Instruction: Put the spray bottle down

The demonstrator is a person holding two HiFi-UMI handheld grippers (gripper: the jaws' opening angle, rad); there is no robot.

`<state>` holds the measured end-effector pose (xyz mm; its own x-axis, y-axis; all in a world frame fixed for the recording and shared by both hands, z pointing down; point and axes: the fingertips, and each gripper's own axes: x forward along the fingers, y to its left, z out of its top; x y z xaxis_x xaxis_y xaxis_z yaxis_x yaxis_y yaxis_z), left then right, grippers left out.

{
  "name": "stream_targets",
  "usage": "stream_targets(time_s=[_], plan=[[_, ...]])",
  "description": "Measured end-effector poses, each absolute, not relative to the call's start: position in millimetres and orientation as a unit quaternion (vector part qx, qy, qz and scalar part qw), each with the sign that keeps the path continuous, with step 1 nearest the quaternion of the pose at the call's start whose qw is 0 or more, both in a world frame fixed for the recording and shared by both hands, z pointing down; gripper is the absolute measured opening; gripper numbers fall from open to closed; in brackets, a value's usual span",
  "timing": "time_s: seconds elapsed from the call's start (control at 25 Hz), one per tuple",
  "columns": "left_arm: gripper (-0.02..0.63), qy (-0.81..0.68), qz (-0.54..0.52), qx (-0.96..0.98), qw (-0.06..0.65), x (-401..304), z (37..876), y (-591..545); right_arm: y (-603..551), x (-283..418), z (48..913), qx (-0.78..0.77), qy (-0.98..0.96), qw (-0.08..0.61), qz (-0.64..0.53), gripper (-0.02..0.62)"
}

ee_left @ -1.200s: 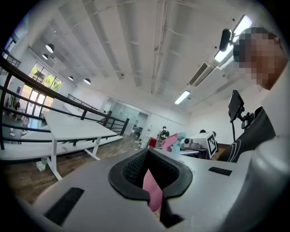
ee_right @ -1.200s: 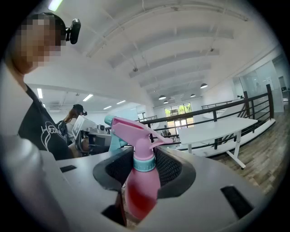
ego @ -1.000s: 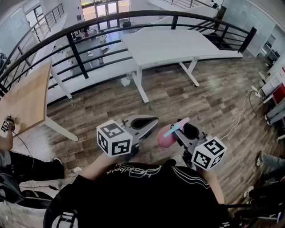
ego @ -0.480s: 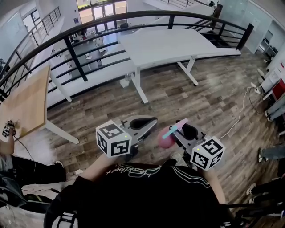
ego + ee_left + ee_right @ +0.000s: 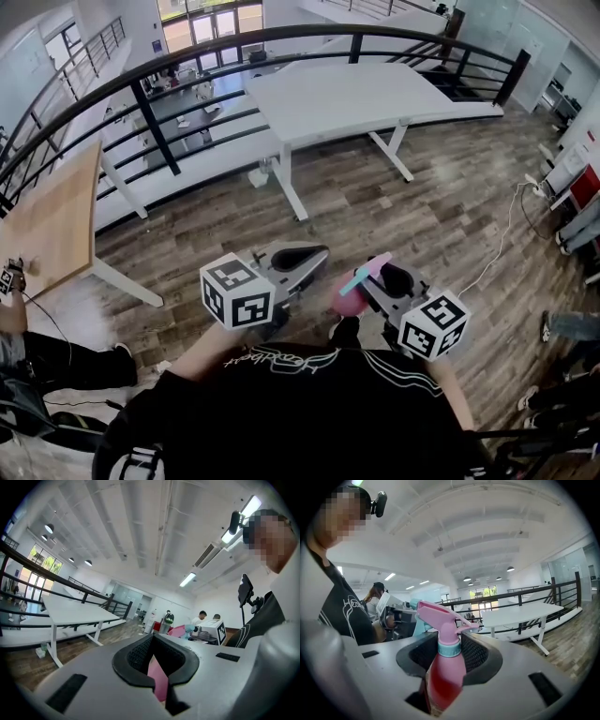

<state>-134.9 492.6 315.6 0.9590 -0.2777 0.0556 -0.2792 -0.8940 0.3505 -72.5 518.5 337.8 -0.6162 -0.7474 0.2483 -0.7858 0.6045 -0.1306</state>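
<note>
Inside right gripper [image 5: 452,645]: spray bottle [image 5: 446,681] clamped.

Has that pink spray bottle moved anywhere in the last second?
No. The spray bottle, clamped in the right gripper, keeps its spot relative to the white table's leg.

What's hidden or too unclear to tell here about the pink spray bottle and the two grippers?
- Base of the pink plastic spray bottle: in the right gripper view it is sunk behind the right gripper body; in the head view that gripper covers part of it.
- Pink sliver in the left gripper jaw gap, left gripper view: gripped or merely seen beyond, unclear.
- Wooden floor at the person's feet, head view: hidden by the black shirt.
</note>
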Motion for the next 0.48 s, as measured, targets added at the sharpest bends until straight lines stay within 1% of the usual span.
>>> stream_targets(time_s=[0.28, 0.48], plan=[[0.008, -0.149, 0.007, 0.973, 0.174, -119, 316, 468, 489, -58, 334, 0.418, -0.899, 0.075, 0.103, 0.146], [0.008, -0.161, 0.011, 0.971, 0.174, -99, 318, 424, 444, -35, 333, 0.415, -0.901, 0.07, 0.101, 0.146]])
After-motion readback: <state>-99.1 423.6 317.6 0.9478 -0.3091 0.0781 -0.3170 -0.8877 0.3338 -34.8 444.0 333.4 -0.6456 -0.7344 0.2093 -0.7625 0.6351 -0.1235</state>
